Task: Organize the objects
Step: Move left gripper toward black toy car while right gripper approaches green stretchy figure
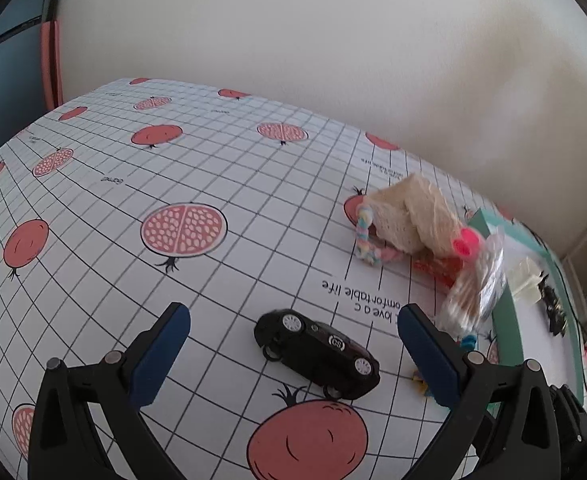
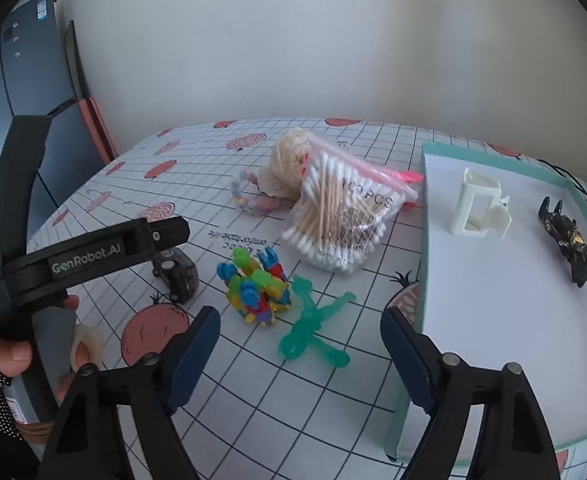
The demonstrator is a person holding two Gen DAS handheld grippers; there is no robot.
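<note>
Pick-up step, judged: the black toy car (image 1: 317, 354) lies on the tablecloth (image 1: 213, 184) between the spread jaws of the left gripper (image 1: 293, 350), untouched, nothing pinched. Its long axis runs diagonally, upper-left to lower-right; which end is the front can't be told. Right gripper (image 2: 299, 354) is held w/ jaws apart and empty above the green figure (image 2: 313, 326); next, lowering and closing on the car seems needed, then the tray (image 2: 423, 216).
</note>
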